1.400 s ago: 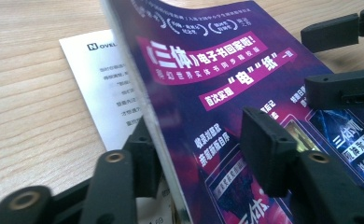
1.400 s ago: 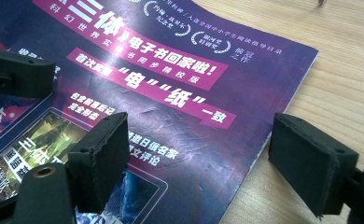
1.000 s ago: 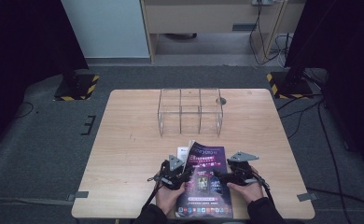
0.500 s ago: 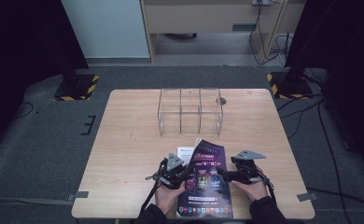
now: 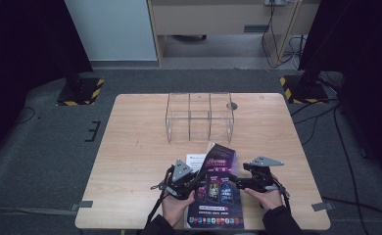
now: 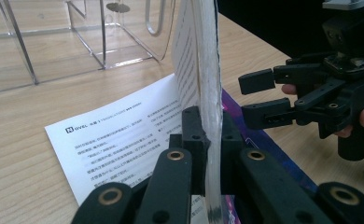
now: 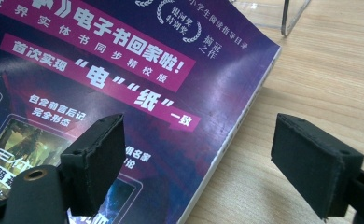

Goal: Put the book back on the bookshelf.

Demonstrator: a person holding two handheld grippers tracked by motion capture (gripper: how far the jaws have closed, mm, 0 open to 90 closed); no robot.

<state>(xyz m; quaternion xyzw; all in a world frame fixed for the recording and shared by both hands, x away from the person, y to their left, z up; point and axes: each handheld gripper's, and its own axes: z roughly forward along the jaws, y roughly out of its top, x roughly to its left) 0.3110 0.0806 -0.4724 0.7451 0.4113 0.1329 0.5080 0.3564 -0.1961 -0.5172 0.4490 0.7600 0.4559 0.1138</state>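
A purple-covered book [image 5: 218,188] lies near the table's front edge. My left gripper [image 5: 196,182] is shut on its left edge, and in the left gripper view the jaws [image 6: 208,128] pinch the thick white block of pages [image 6: 207,70], which stands lifted off the table. A white printed page [image 6: 119,135] lies flat underneath it. My right gripper [image 5: 234,182] is open at the book's right side. In the right gripper view [image 7: 201,144] one jaw hangs over the purple cover [image 7: 124,84] and the other over bare wood, with the book's edge between them, untouched.
A clear acrylic box [image 5: 200,115] with dividers stands at the middle of the wooden table [image 5: 135,147], beyond the book. A person's hands hold both grippers at the front edge. Cables and yellow-black stand feet lie on the floor around the table.
My left gripper has risen a little with the book's left edge, so the cover tilts more steeply. The right gripper has stayed put.
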